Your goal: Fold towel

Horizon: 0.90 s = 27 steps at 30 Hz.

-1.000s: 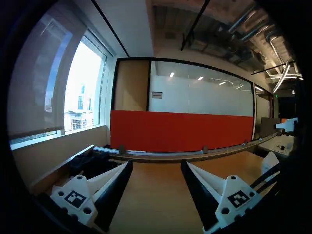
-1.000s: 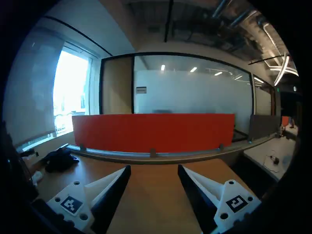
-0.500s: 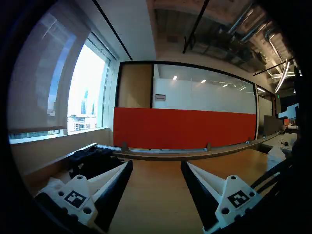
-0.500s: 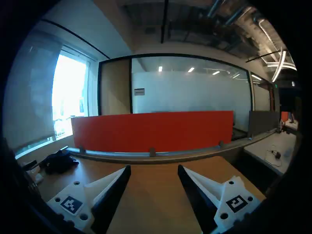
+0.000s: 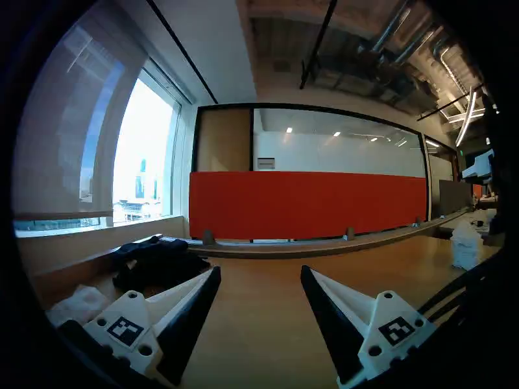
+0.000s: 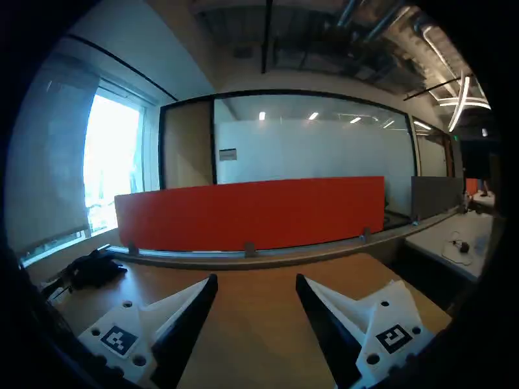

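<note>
Jaws of left gripper and right gripper stand wide open, holding nothing

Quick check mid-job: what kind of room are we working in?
Most likely an open-plan office: a wooden desk with an orange divider panel along its back edge, a glass-walled room behind, and exposed ceiling pipes.
</note>
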{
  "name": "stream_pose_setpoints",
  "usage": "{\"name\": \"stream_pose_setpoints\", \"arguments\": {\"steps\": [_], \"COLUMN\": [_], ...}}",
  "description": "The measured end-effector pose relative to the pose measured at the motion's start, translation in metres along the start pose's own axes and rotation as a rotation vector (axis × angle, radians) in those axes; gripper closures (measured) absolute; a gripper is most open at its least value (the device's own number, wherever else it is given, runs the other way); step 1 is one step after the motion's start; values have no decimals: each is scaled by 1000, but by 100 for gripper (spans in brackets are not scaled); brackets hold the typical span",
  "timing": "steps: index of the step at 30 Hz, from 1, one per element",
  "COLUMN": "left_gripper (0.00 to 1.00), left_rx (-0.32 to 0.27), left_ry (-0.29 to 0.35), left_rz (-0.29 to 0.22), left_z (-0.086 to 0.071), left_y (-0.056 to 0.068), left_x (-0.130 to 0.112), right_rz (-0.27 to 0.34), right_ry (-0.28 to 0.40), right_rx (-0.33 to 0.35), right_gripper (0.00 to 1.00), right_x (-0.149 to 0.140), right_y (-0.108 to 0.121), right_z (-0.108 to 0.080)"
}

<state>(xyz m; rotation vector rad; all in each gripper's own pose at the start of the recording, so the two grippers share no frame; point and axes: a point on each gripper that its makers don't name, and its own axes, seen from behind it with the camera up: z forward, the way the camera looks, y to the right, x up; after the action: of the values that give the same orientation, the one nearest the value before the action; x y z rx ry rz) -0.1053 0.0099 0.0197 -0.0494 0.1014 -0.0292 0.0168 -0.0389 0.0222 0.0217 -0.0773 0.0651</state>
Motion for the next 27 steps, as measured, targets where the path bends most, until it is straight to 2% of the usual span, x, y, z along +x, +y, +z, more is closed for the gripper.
{"name": "stream_pose_setpoints", "arguments": {"steps": [12, 21, 27], "left_gripper": [9, 9, 9], "left_rx": [22, 26, 20], "left_ry": [-17, -35, -49], "left_rz": [-26, -22, 0], "left_z": [-4, -4, -2], "left_y": [-11, -8, -5], "left_x": [-31, -39, -42], "right_rz": [-2, -15, -16], "right_ry": [-8, -13, -13], "right_rx": [-3, 1, 7], "right_gripper": [7, 7, 7], "right_x": [-16, -19, -20], "right_y": [-6, -5, -3], "right_z": [3, 2, 3]}}
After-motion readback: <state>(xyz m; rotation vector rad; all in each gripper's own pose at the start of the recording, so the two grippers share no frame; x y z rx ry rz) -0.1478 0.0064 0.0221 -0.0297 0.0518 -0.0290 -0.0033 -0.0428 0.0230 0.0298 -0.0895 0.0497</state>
